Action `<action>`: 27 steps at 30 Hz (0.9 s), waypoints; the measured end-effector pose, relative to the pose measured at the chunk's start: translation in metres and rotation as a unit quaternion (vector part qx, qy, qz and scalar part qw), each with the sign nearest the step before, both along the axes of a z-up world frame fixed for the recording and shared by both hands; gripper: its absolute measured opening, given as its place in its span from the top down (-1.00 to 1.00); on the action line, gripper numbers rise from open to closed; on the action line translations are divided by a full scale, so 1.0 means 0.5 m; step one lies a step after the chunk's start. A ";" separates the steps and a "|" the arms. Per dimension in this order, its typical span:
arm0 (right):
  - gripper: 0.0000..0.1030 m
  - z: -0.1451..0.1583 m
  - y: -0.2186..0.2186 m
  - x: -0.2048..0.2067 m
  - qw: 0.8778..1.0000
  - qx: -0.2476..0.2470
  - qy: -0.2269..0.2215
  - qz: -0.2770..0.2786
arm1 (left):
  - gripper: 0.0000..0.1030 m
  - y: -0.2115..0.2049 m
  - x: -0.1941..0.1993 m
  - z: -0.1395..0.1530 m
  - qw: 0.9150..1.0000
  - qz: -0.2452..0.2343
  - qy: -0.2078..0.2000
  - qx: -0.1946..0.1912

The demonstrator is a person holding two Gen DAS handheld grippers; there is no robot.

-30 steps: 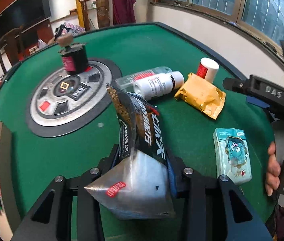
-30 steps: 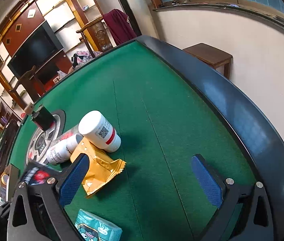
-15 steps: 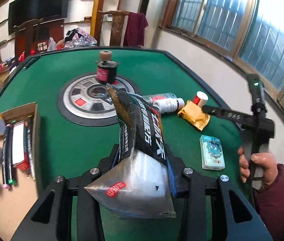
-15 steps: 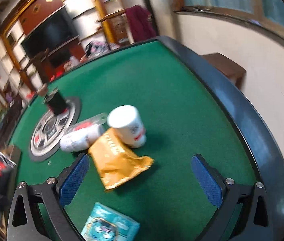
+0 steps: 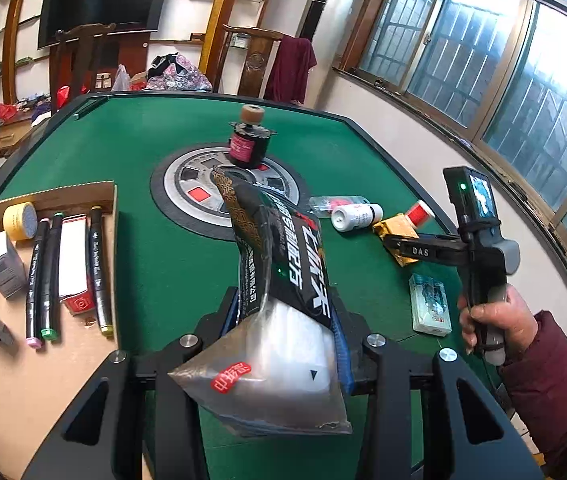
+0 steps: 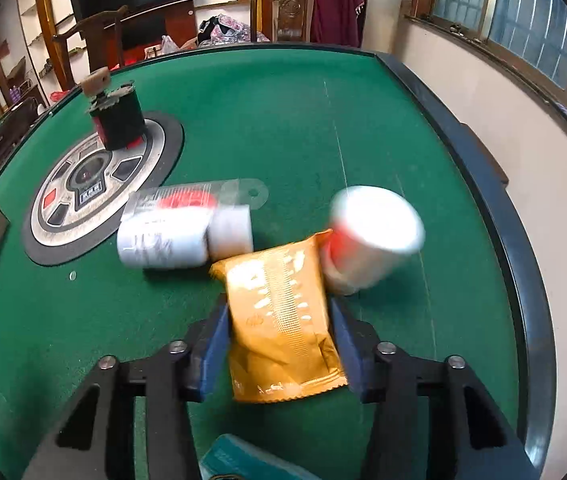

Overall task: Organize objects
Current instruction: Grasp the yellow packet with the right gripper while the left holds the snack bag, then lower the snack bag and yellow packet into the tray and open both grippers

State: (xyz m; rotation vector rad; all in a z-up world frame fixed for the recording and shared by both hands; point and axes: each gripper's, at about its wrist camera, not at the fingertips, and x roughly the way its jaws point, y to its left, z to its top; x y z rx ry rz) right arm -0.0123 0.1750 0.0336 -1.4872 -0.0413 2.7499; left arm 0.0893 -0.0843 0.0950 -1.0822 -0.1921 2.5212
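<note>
Left hand-held gripper [image 5: 287,320]: tilted downward over the tabletop [image 5: 163,272]; jaws clamped on the black snack bag [image 5: 283,280], which stands up between the pads, its silver bottom toward the camera.
Right hand-held gripper [image 6: 279,336]: pitched steeply downward; jaws closing, with the orange packet [image 6: 279,320] between the blue pads [image 6: 213,340], which meet its two long edges.
Right hand [image 5: 495,320]: fist wrapped around the grip of its tool, dark red sleeve [image 5: 555,392] behind it; the tool's fingers reach toward the left gripper's side.
Orange packet, place: flat on the green tabletop, inside the right gripper's jaws.
White bottle [image 6: 367,236]: touching the packet's far right corner, just ahead of the right pad; blurred.
Lying white bottle [image 6: 183,236]: ahead-left of the right gripper, beside the packet's far left corner.
Teal pack [image 5: 429,308]: on the tabletop, between the two grippers.
Cardboard tray [image 5: 43,360]: left of the left gripper; holds markers [image 5: 97,272], a tape roll [image 5: 21,220] and small boxes.
</note>
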 end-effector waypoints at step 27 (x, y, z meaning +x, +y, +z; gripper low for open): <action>0.06 0.097 -0.464 0.097 0.941 -0.251 -0.045 0.225 | 0.22 -0.339 0.056 -0.075 0.981 0.185 -0.055 -0.011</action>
